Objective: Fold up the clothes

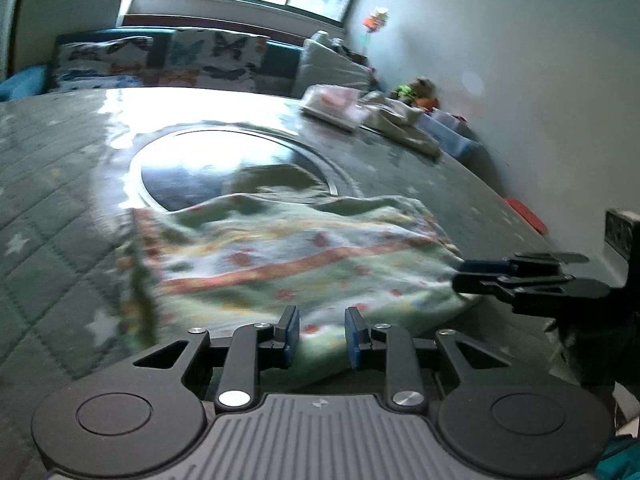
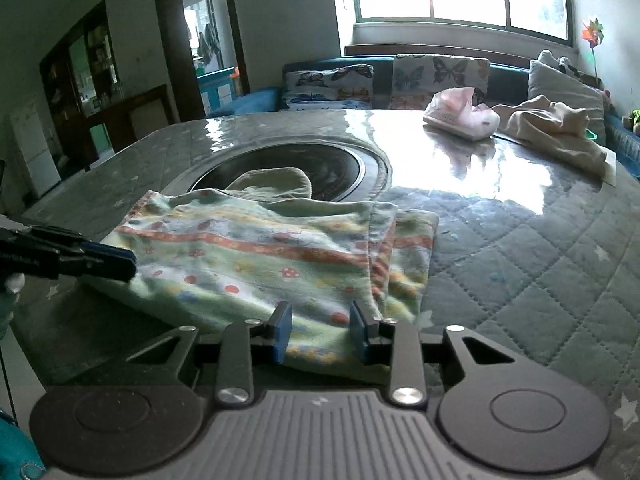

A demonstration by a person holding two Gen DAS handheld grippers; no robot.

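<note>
A pale green patterned garment (image 1: 296,260) with red and yellow stripes lies partly folded on the quilted table, its far edge over a round glass plate. It also shows in the right wrist view (image 2: 260,256). My left gripper (image 1: 322,334) is open, its blue pads either side of the garment's near edge. My right gripper (image 2: 320,338) is open too, over the near edge of the cloth by the folded right side. Each gripper shows from the side in the other's view, the right one (image 1: 472,274) and the left one (image 2: 116,260), both touching the cloth's edge.
A round glass plate (image 2: 344,164) is set in the middle of the grey quilted table (image 2: 540,248). A pink folded item (image 2: 460,114) and a cream garment (image 2: 556,128) lie at the far right. A sofa with butterfly cushions (image 2: 400,76) stands behind.
</note>
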